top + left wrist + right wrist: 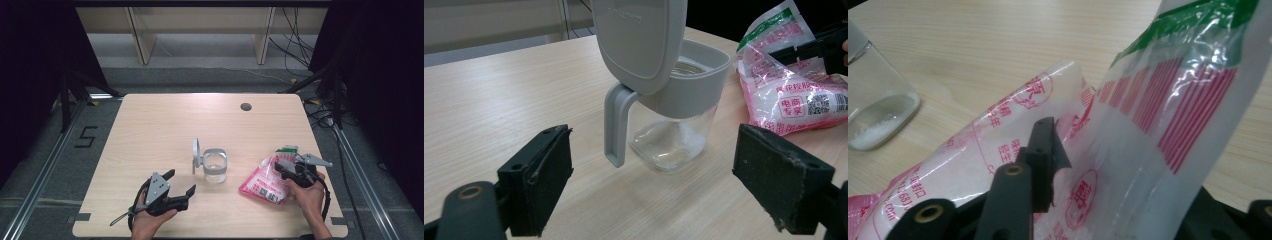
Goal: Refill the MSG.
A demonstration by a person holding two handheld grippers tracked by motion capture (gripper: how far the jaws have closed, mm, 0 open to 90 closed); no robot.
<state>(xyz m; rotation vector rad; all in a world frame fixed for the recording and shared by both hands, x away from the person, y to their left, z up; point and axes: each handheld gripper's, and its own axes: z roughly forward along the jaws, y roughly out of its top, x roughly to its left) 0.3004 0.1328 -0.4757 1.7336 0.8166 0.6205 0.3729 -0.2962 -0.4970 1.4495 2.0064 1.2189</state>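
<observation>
Pink-and-white bag (pixel 263 182) lengthwise from near-left to far-right, green top (pixel 288 148) farthest

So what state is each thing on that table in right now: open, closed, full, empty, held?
Jar: upright, lid flipped open, nearly empty, a little white powder at the bottom.
Lid: hinged up, standing on edge.
Bag: pink and white, full of white grains, lying on the table with its top end lifted between the right gripper's jaws.
Right gripper: closed on the bag.
Left gripper: open, empty, pointing at the jar.
</observation>
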